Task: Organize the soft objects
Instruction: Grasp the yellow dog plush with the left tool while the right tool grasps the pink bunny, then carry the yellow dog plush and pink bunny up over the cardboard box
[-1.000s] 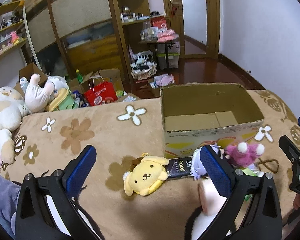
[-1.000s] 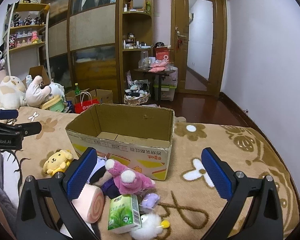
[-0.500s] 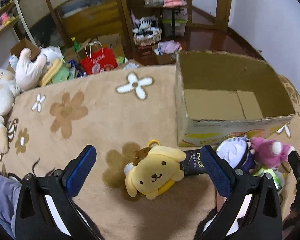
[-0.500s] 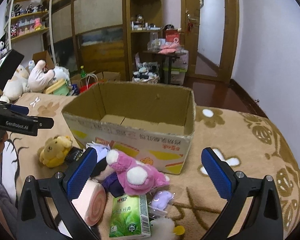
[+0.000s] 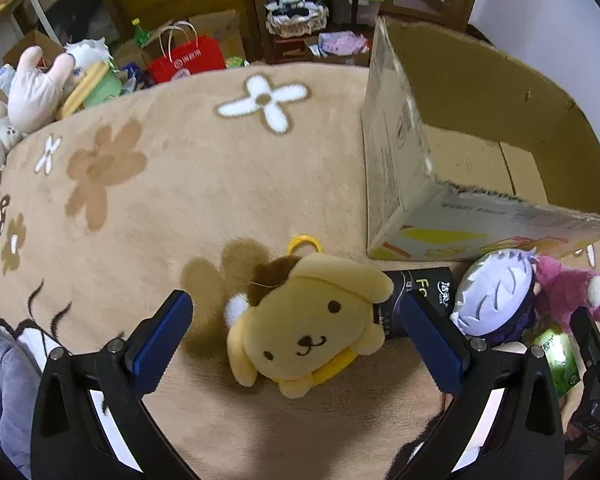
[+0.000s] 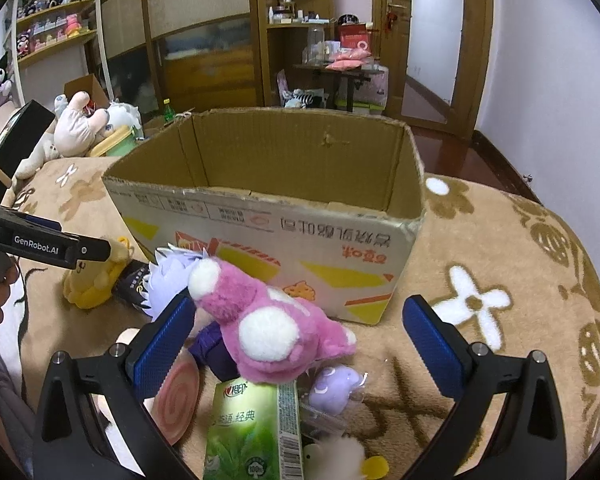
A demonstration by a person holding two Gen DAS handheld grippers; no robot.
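Observation:
A yellow dog plush (image 5: pixel 308 320) lies on the tan flowered blanket (image 5: pixel 172 176), between the open jaws of my left gripper (image 5: pixel 296 320). An open cardboard box (image 5: pixel 472 160) stands just behind it to the right, also in the right wrist view (image 6: pixel 268 208). My right gripper (image 6: pixel 296 332) is open around a pink plush (image 6: pixel 268 328) in front of the box. A lilac-haired plush head (image 5: pixel 496 296) lies beside the pink plush (image 5: pixel 568 292). In the right wrist view the left gripper (image 6: pixel 44 244) sits over the yellow dog plush (image 6: pixel 96 284).
A green tissue pack (image 6: pixel 248 432), a pink swirl roll (image 6: pixel 180 400), a small purple plush (image 6: pixel 336 388) and a black packet (image 5: pixel 420 292) lie by the box. Large plush toys (image 5: pixel 36 88) and a red bag (image 5: pixel 188 60) sit past the blanket's far edge.
My left gripper has moved down and forward, so the yellow dog plush now lies between its jaws. My right gripper has closed in on the pink plush.

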